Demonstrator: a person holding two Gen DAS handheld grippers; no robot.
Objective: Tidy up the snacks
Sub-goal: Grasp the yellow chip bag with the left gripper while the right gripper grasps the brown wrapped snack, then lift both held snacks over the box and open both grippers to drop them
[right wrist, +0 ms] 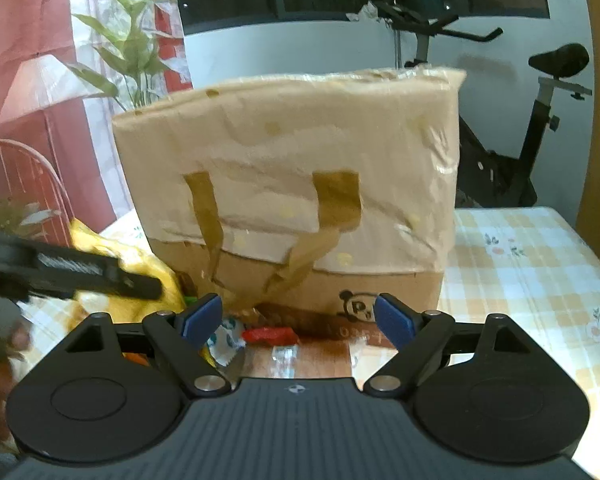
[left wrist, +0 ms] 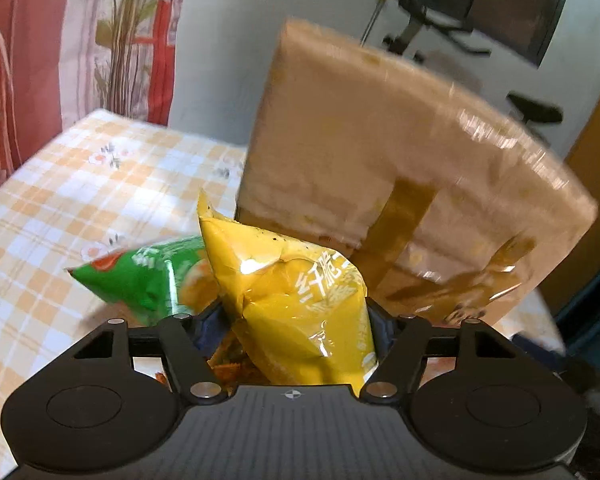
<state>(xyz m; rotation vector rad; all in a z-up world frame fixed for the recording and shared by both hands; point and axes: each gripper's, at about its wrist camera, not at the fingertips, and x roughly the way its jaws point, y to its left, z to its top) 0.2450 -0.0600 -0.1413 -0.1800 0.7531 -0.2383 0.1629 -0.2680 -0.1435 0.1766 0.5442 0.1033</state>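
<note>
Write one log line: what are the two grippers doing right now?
left gripper: shut on yellow bag | right gripper: open, holding nothing | green bag: beside yellow bag | box: behind

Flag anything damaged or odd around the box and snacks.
The cardboard box looks battered: dented upper part under wrinkled clear tape, with brown tape strips peeling off its front. The yellow snack bag sits crumpled between the left gripper's fingers. Nothing looks spilled.

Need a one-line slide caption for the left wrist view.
Left claw holding a yellow snack bag beside a green snack bag, in front of a taped cardboard box on a checked tablecloth.
</note>
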